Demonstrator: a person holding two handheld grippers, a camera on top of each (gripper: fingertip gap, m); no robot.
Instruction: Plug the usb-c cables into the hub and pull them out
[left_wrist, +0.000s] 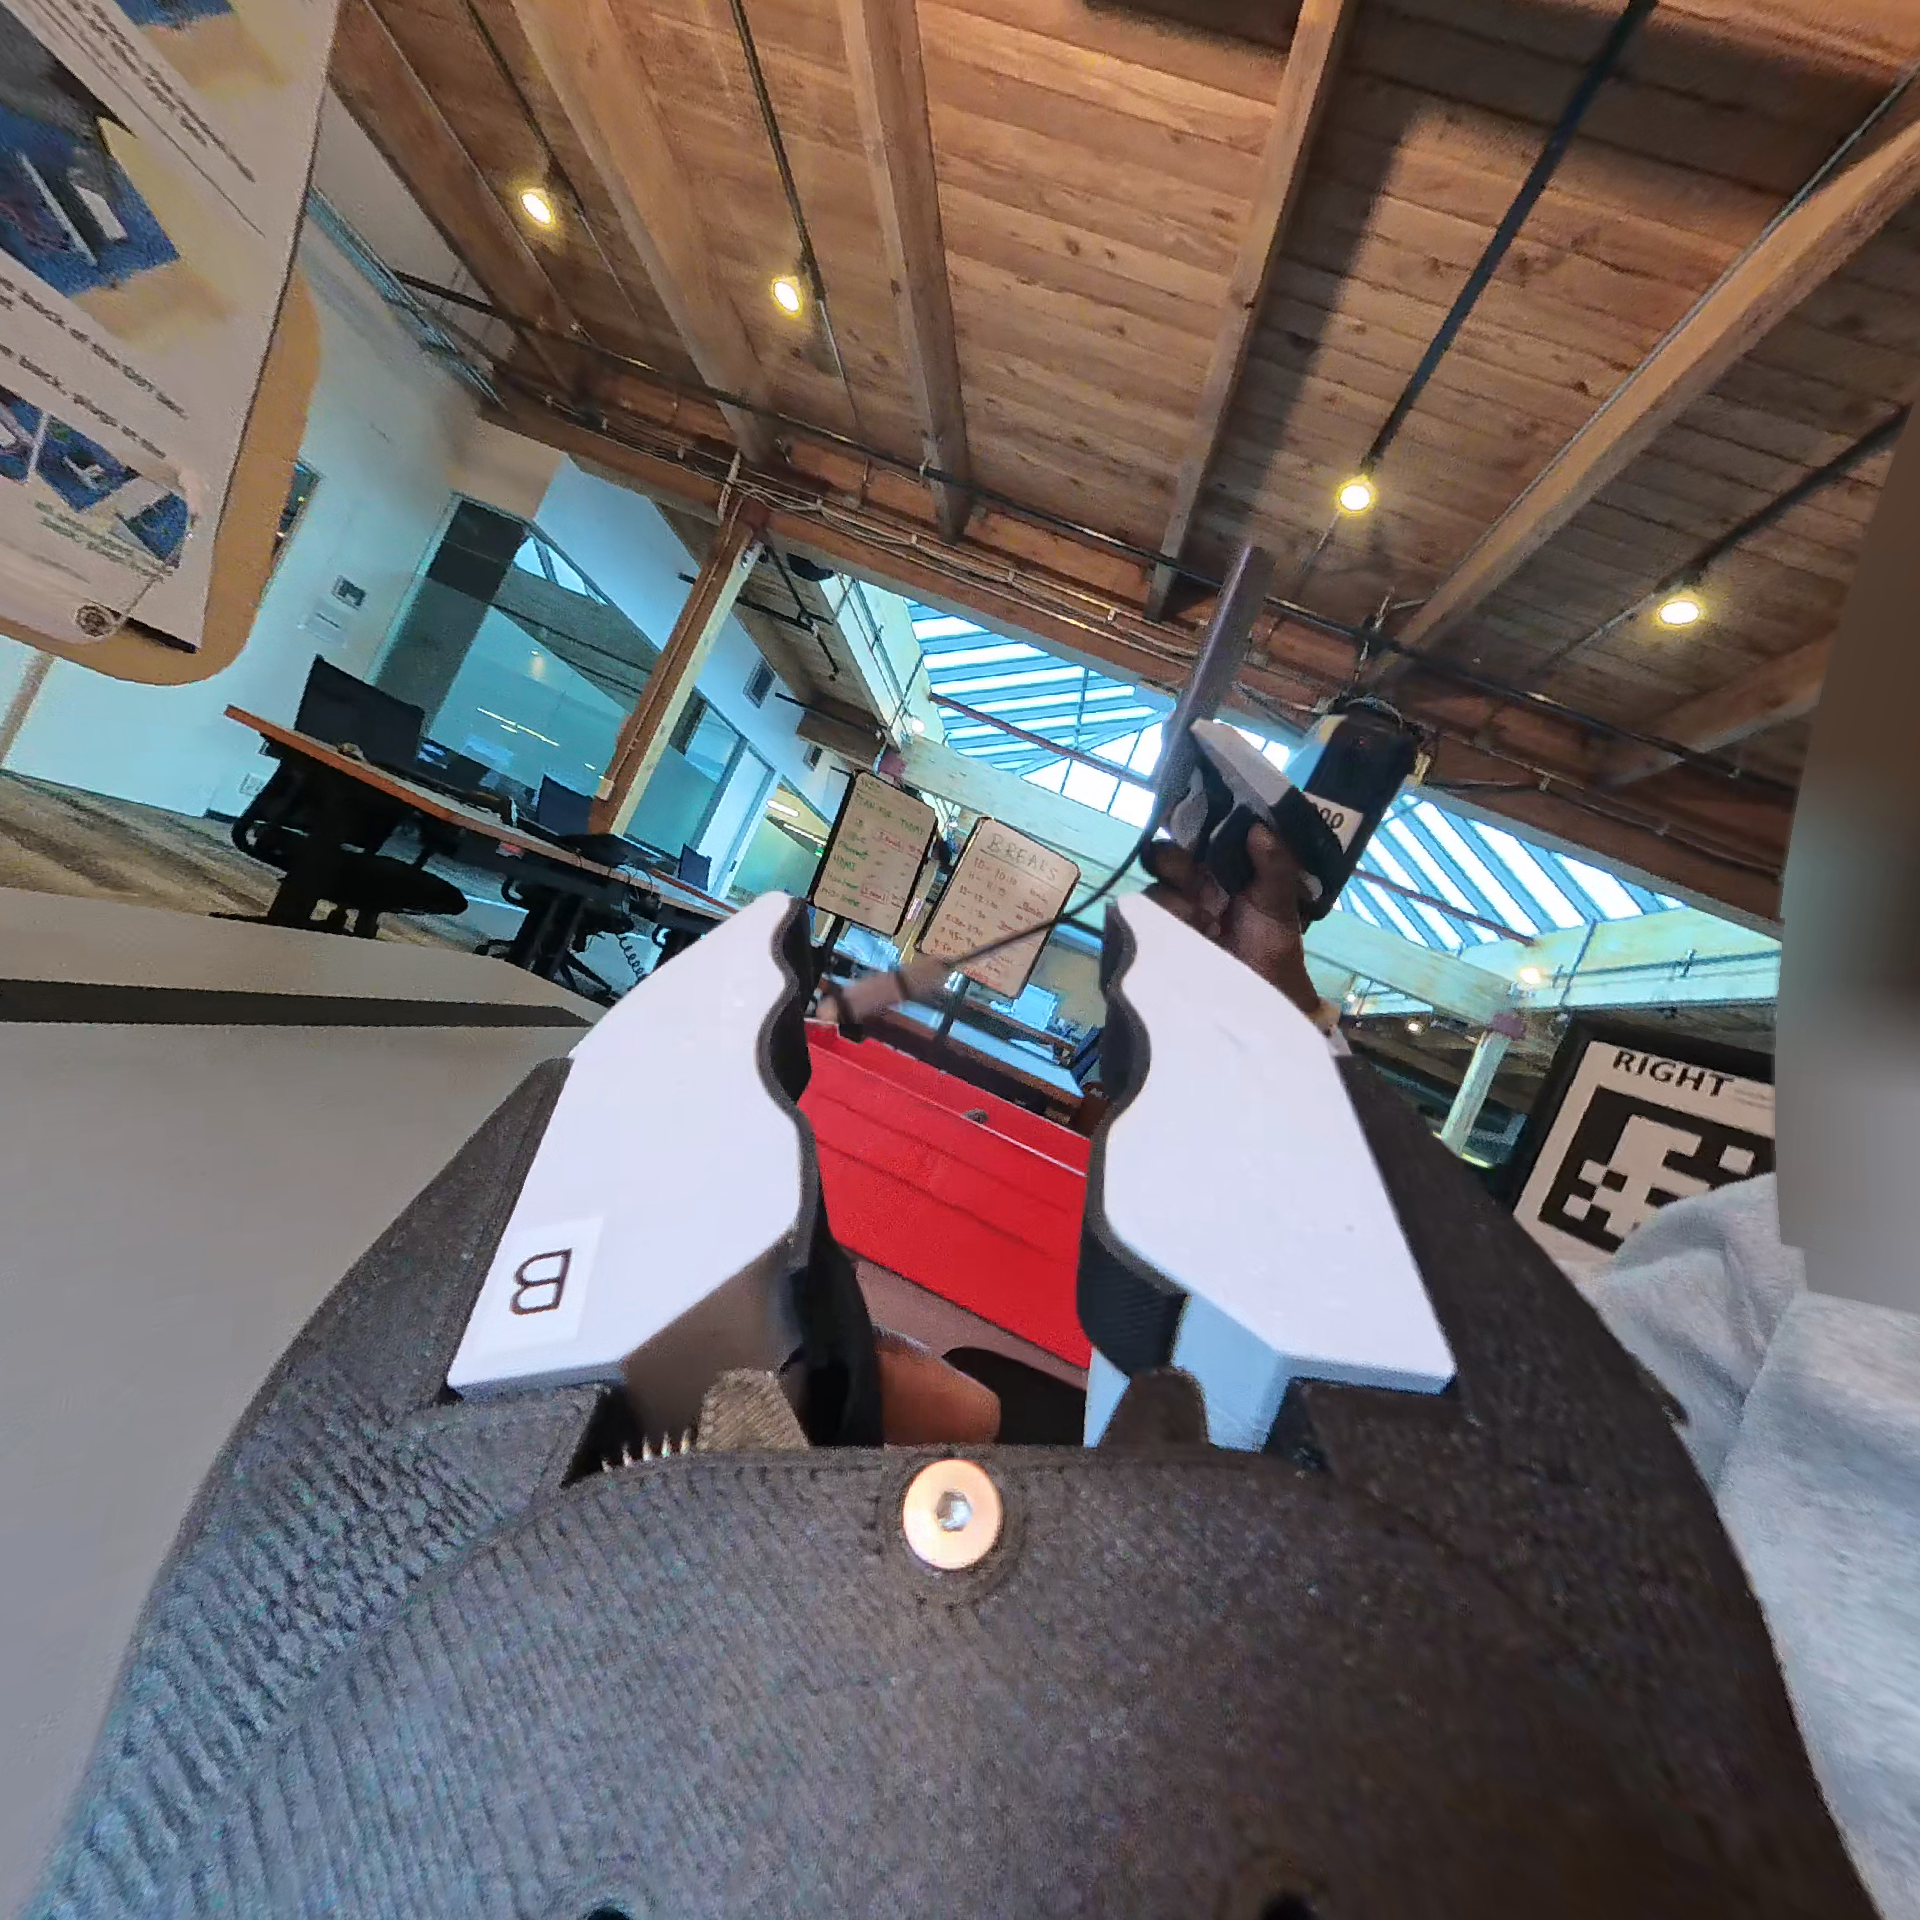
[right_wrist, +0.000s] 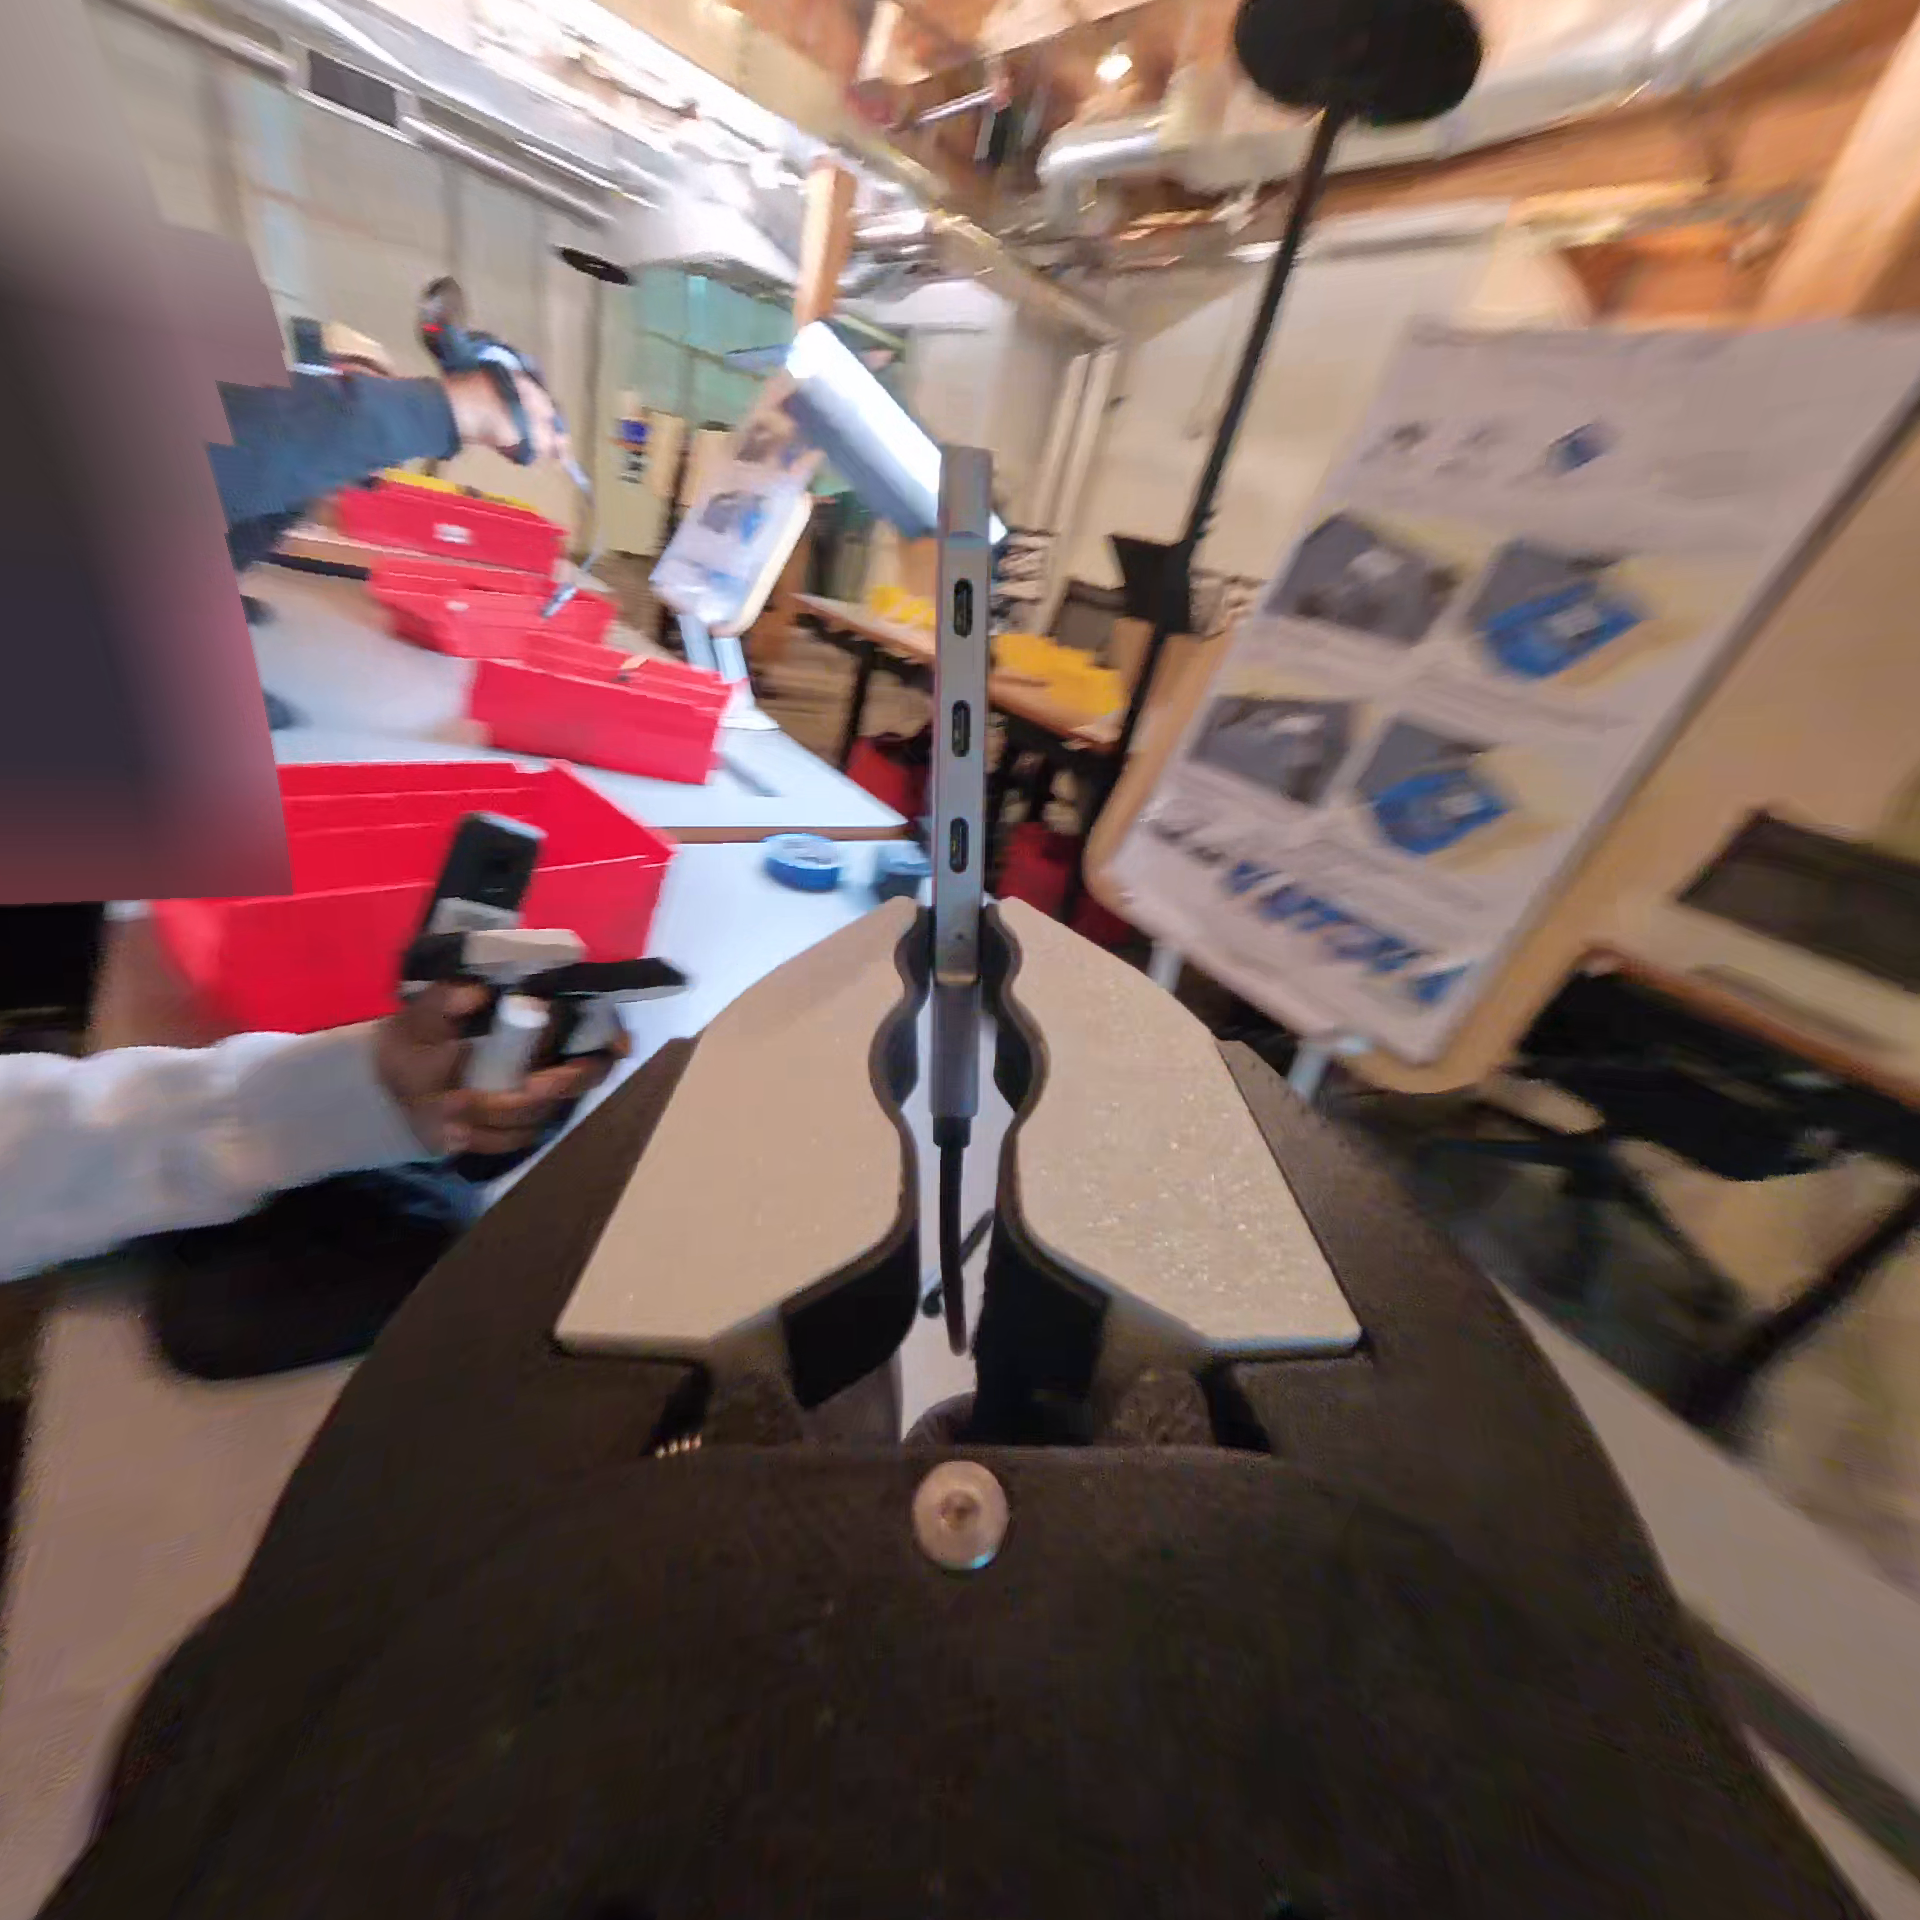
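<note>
A workshop with a timber ceiling (left_wrist: 1039, 208) and red bins (right_wrist: 416, 883) on a white table (right_wrist: 748, 914). The right gripper (right_wrist: 958, 935) is clamped on the lower end of a slim grey hub (right_wrist: 961, 707), held upright with three ports free, its tail cable (right_wrist: 951, 1226) running down between the fingers. The left gripper (left_wrist: 951, 987) stands apart, holding nothing. The hub looks light, stiff and smooth; gripping its flat sides seems safest

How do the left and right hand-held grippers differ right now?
The right hand-held gripper is shut on the grey hub, which is upright with three empty ports facing the camera. The left hand-held gripper is open and holds nothing; a red bin shows through its gap. Both have pale, wavy-edged fingers.
</note>
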